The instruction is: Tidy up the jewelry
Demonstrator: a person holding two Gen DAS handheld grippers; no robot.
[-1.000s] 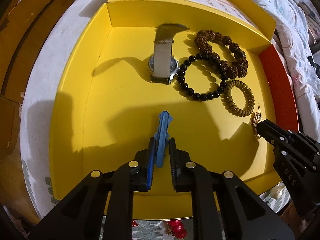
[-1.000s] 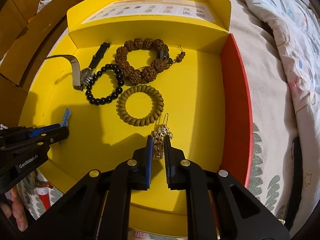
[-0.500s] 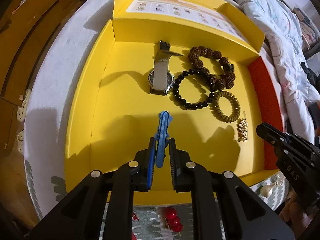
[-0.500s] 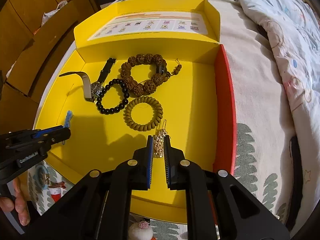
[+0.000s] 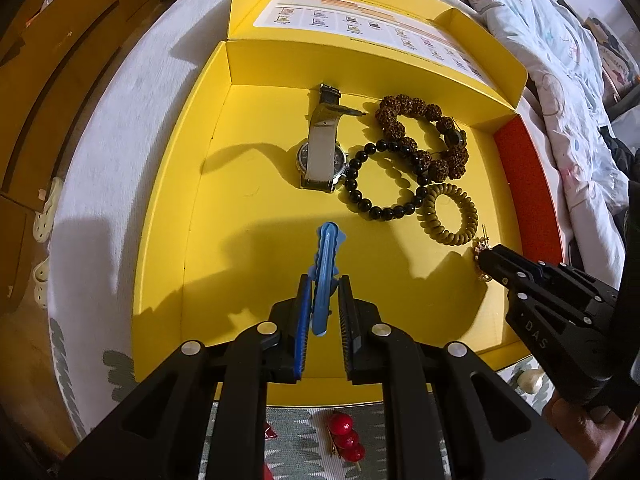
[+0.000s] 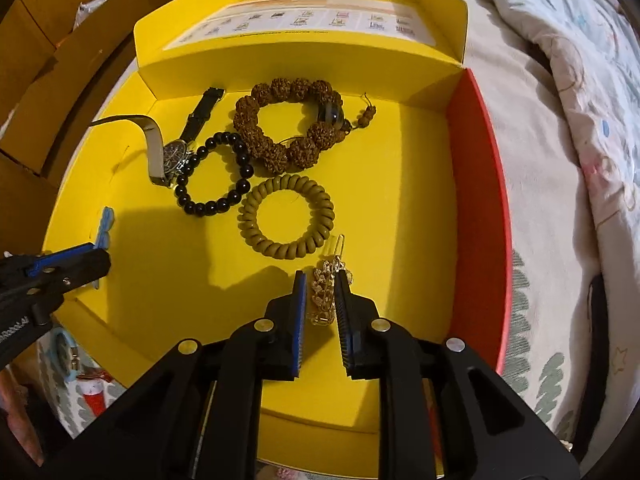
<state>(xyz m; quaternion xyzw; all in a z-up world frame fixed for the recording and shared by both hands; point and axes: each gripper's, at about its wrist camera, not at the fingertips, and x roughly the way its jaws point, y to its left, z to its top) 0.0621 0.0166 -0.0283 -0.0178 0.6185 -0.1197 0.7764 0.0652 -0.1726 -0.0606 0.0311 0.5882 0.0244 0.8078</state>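
The left tool (image 5: 323,280) grips a blue hair clip (image 5: 326,264) between its two fingers, the clip pointing forward over the near left part of the yellow box (image 5: 168,208). The right tool (image 6: 320,280) is closed on a gold hair clip (image 6: 325,292), low over the box floor just in front of the olive coil hair tie (image 6: 286,216); whether the gold clip touches the floor I cannot tell. The right wrist view shows the gold clip whole, with its chain-like top and thin wire tip, while the left wrist view shows only a sliver of it behind the right tool's tip (image 5: 490,258). The left wrist view alone shows a red berry hair pin (image 5: 346,436) on the patterned bed cover in front of the box, and a pearl-like bead (image 5: 530,380) by the box's near right corner. Counted inside the box: one watch (image 5: 322,152) with a pale strap, one black bead bracelet (image 5: 380,184), one brown knobbly bead bracelet (image 5: 424,136) and one coil hair tie, four loose pieces, all grouped toward the far side. The watch touches the black bracelet, which overlaps the brown one. The box's right wall is red (image 6: 476,208), and its open lid (image 6: 304,20) carries a printed sheet.
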